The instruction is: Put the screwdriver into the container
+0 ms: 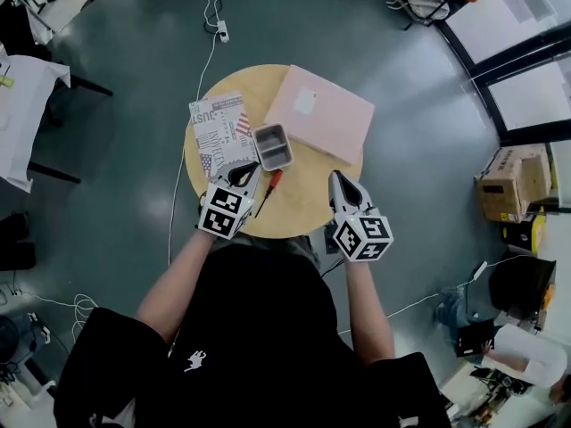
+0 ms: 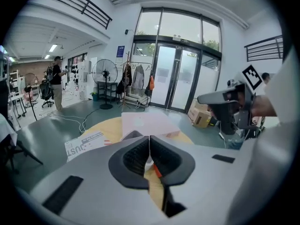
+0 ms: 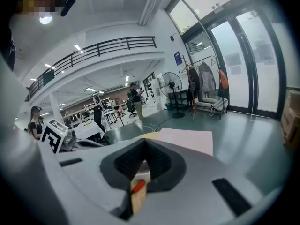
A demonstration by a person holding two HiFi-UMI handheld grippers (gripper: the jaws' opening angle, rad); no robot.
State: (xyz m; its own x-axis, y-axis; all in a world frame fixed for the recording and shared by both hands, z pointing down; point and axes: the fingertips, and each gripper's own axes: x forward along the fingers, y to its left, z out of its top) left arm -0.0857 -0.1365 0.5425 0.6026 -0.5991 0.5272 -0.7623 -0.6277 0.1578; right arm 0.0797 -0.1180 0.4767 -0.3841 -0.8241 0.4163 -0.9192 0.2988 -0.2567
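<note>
Centrally, the orange-handled slim screwdriver (image 1: 270, 188) lies flat on the round light wooden table (image 1: 303, 208), handle end toward the far side and dark shaft toward the person. Just beyond the handle stands the small grey rectangular open-topped container (image 1: 272, 146), with nothing visible in it; the screwdriver is outside it.

The left tongs (image 1: 245, 169) hover just to the left of the screwdriver. Their black ribbed pads are pressed together with nothing between them, and a sliver of orange shows on the table below them in the left gripper view. The right tongs (image 1: 337, 178) hang over the table's right part, apart from the screwdriver. They are likewise closed and empty, pointing across the table toward the container.

Behind the container, a flat pink rectangular box (image 1: 321, 112) overhangs the table's far right edge. A printed paper sheet (image 1: 219, 132) lies at the left, touching the container's side.
</note>
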